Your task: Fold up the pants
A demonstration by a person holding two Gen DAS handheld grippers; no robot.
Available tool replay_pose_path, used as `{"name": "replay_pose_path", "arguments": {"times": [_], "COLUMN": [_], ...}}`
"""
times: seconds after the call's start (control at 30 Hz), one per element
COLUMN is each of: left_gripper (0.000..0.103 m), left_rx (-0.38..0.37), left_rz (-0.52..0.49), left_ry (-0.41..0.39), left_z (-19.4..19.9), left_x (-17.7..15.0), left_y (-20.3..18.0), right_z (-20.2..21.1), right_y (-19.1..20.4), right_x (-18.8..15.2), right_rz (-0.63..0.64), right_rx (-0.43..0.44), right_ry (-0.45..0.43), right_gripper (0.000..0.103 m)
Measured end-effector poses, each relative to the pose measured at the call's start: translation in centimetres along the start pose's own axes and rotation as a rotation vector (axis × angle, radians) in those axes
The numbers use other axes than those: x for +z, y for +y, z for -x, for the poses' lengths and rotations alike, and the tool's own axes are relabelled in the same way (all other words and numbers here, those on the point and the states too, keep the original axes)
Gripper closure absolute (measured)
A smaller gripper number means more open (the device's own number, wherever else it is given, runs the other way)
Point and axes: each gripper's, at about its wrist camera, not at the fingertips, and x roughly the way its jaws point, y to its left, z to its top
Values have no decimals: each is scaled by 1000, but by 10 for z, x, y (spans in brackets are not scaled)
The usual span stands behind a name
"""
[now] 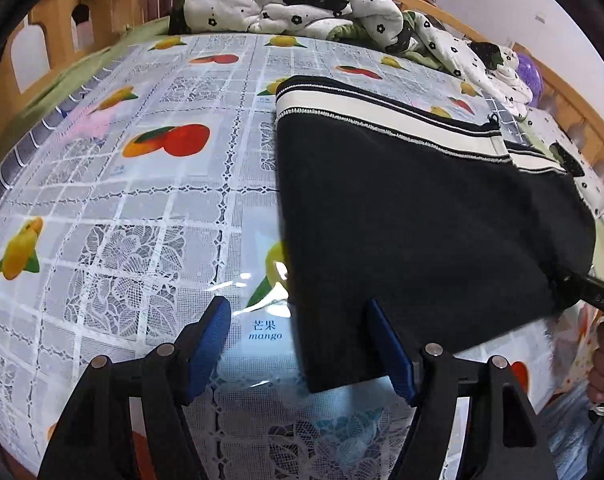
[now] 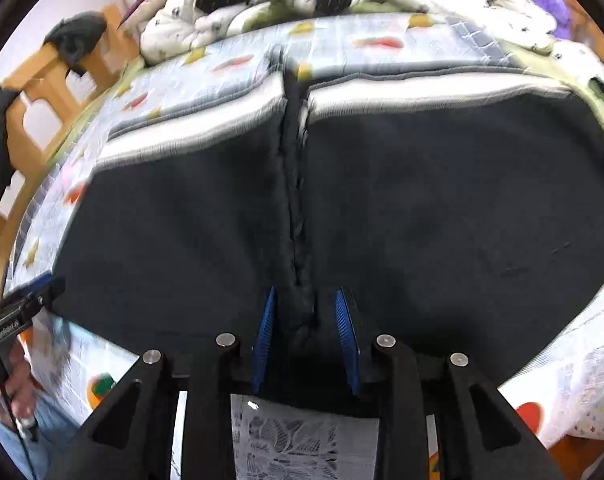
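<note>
Black pants (image 1: 413, 220) with a cream striped waistband lie on the fruit-print tablecloth (image 1: 142, 200). My left gripper (image 1: 302, 344) is open, its right blue pad at the pants' near left edge, holding nothing. In the right wrist view the pants (image 2: 182, 220) spread wide with a centre seam. My right gripper (image 2: 305, 332) has its blue pads on either side of the bunched crotch seam, pinching the fabric. The right gripper also shows in the left wrist view (image 1: 589, 292) at the pants' right corner, and the left gripper shows in the right wrist view (image 2: 26, 304).
A crumpled white floral quilt (image 1: 302, 0) lies at the far side. Wooden bed rails (image 1: 54, 40) run along the left and right. A purple object (image 1: 529, 72) sits at the far right. A person's hand (image 2: 10, 380) holds the left gripper's handle.
</note>
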Motion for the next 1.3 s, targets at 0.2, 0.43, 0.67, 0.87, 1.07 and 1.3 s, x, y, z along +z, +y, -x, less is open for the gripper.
{"name": "replay_pose_path", "arguments": {"times": [0.2, 0.43, 0.67, 0.87, 1.07, 1.3], "left_gripper": [34, 35, 35, 37, 84, 93], "left_rx": [-33, -91, -199, -241, -243, -281], "left_rz": [24, 24, 86, 91, 170, 237], "left_ry": [-59, -67, 7, 21, 57, -31], "left_z": [23, 20, -25, -53, -68, -41], "left_x": [17, 39, 54, 77, 98, 113], "left_y": [5, 6, 13, 16, 19, 29], "right_z": [56, 127, 86, 26, 23, 94], "right_y": [-14, -114, -245, -298, -287, -178], "right_x": [4, 39, 30, 53, 82, 121], "right_rz": [6, -91, -276, -454, -440, -193], "right_rx": [-30, -294, -276, -145, -175, -313], "right_ry": [-115, -291, -193, -197, -263, -496], "right_gripper": [74, 34, 40, 44, 79, 88]}}
